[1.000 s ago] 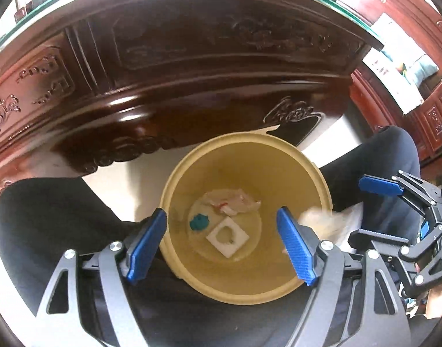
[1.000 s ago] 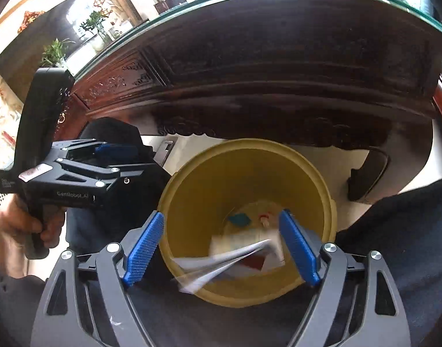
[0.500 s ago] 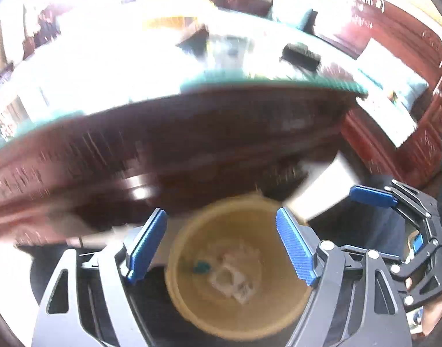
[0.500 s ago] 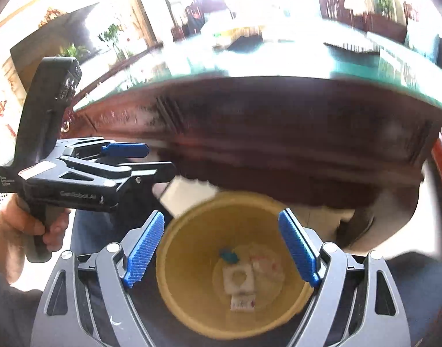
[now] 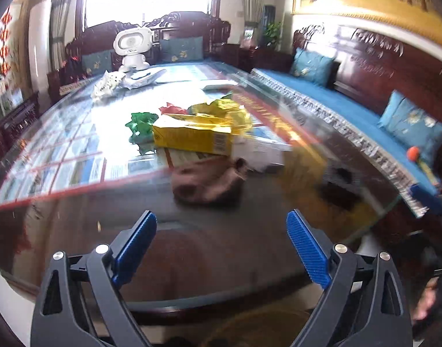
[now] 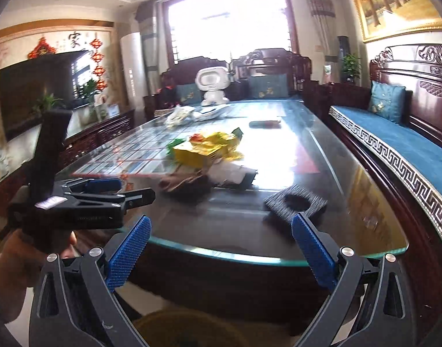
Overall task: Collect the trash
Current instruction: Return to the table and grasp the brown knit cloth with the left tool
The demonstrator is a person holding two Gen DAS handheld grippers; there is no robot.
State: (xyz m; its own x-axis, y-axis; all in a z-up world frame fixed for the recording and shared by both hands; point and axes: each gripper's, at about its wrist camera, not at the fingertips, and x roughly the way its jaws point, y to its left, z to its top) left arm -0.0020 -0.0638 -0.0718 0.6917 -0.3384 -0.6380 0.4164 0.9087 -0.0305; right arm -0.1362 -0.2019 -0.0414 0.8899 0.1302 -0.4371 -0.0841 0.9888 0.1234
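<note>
You have both tools raised level with the glass-topped table (image 6: 322, 179), which fills most of each view and carries everything left to collect, so this looks like the moment of choosing the next piece. The yellow bin (image 6: 192, 328) sits low at the near edge, just under the table's front rim and between your two tools, a sensible spot because anything lifted off the glass needs only a short drop. The biggest item in the heap at mid-table is the flattened yellow box (image 5: 192, 137), with yellow wrappers (image 5: 221, 110) bunched on top of it, a green wrapper (image 5: 141, 124) just beside it on the left and white paper (image 5: 258, 151) touching its right end. Nearer to you lies a crumpled brown bag (image 5: 209, 183), blurred but probably the easiest first reach. Off to the right, apart from the heap, a dark foam piece with a hole (image 6: 296, 202) rests flat near the table edge, closest to your right gripper (image 6: 221, 256). That gripper is spread wide and carries nothing; your left gripper (image 5: 221, 250) is likewise spread wide with nothing between its blue pads (image 5: 135, 247), ready to close on whatever you pick.
</note>
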